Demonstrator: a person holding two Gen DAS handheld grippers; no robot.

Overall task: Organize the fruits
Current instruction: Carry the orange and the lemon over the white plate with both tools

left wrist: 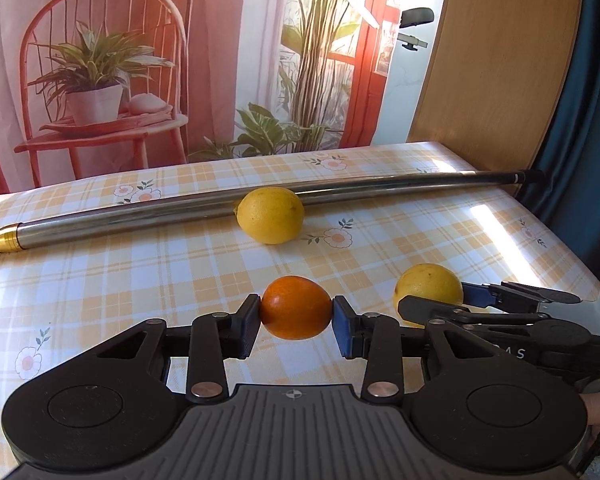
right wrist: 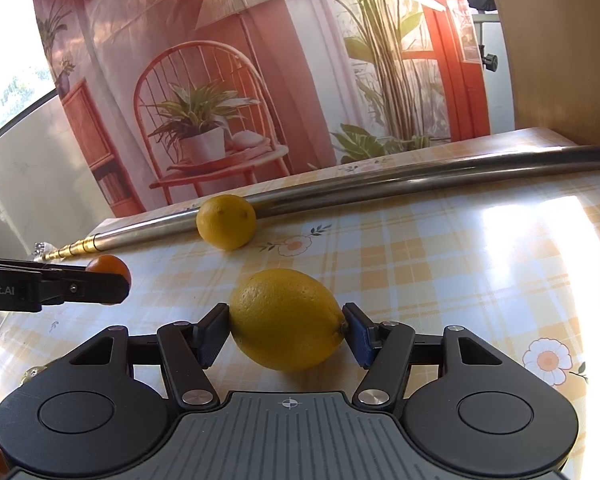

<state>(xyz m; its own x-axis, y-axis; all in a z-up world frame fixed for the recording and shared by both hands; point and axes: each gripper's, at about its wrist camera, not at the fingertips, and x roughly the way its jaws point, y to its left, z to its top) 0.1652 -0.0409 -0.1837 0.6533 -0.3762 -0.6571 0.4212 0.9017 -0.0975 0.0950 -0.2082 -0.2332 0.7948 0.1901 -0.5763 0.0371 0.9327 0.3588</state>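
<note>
At centre frame in each wrist view, the left gripper point(left wrist: 296, 316) clamps the orange point(left wrist: 295, 307) and the right gripper point(right wrist: 286, 326) clamps the near lemon point(right wrist: 286, 318) end to end; both fruits look firm, light, round, likely to slip unless pinched across the middle.

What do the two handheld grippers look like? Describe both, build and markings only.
Left gripper and right gripper match: black linkage arms with silver rivets, blue-padded fingers, round black side discs, and a grey ribbed centre plate bearing a crosshair mark. White lettering runs along each body's side.
</note>
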